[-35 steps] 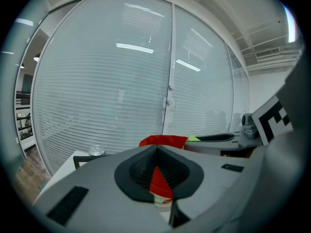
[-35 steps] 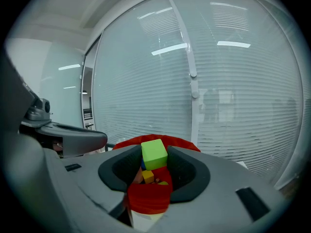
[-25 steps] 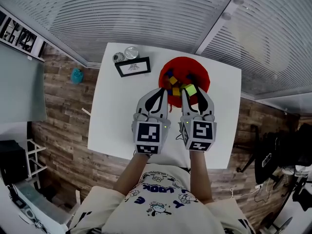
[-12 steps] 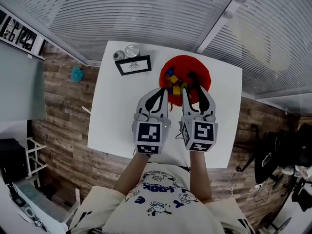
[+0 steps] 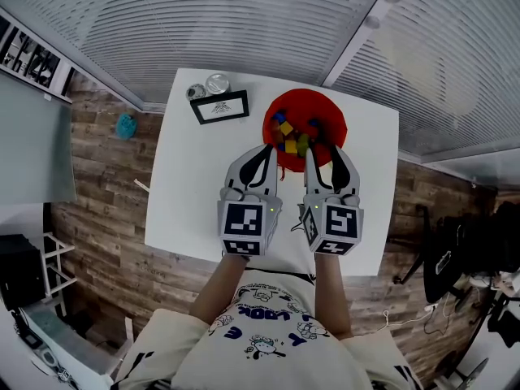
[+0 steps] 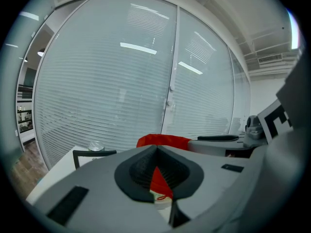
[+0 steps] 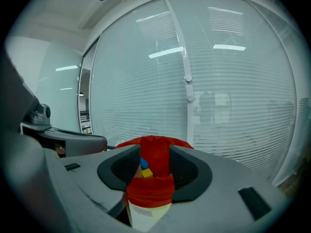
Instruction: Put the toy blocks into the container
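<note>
A red fabric container (image 5: pixel 305 112) stands on the white table (image 5: pixel 195 185) and holds several coloured toy blocks (image 5: pixel 288 135), a light green one (image 5: pixel 303 144) among them. My right gripper (image 5: pixel 325 152) hangs at the container's near rim, open, with nothing between its fingers. In the right gripper view the container (image 7: pixel 154 191) shows through the gap of the right gripper (image 7: pixel 154 165), with a blue and a yellow block (image 7: pixel 145 168) inside. My left gripper (image 5: pixel 267 150) is shut and empty, just left of the container's near edge. In the left gripper view the left gripper (image 6: pixel 156 152) shows its pads meeting in front of the container (image 6: pixel 163 141).
A black-framed card (image 5: pixel 220 106) stands at the table's far left, with two small round tins (image 5: pixel 216 84) behind it. Slatted blinds back the table. Wooden floor lies on both sides, with a teal object (image 5: pixel 125 126) on it at the left.
The light green block that sat between my right gripper's jaws a second ago now lies in the container. The right jaws stand wider. The left gripper has not moved.
</note>
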{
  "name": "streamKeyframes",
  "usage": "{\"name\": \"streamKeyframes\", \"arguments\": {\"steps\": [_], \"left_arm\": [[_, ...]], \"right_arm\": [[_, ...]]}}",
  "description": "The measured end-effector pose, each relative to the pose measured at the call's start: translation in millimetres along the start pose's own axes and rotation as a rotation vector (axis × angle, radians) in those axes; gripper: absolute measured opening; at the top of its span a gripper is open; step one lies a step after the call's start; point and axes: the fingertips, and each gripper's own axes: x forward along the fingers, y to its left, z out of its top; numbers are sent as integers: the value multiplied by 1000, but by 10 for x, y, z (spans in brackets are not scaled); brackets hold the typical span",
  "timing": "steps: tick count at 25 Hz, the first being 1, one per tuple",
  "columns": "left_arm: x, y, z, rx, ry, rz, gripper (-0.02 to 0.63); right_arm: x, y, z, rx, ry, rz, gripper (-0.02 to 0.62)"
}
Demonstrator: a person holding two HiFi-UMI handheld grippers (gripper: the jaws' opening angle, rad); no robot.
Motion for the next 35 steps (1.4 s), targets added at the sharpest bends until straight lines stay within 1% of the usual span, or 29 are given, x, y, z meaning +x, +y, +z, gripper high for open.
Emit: {"name": "streamKeyframes", "arguments": {"steps": [3,7,14,22,27,35], "left_arm": [[-21,-29,8,13,-2,-10,31],[-57,-70,35,-6,-17,-25,32],[-129,-156,63,17,-30,-67,32],[-174,-274,44,44,-24,-149,32],[-170,-370,-22,55,-8,-205,32],[-199,-572,-164,64,23,-272,32]], "right_arm": [[-51,-3,4,3,-6,-13,177],[-135,-29,29,2,-15,-38,176],[-292,-90,42,3,-23,-95,176],[-469,-129,-28,17,-19,-177,176],[-574,-154,-124,27,-6,-225,176],[-788,-236,-309,48,29,-289,176]]}}
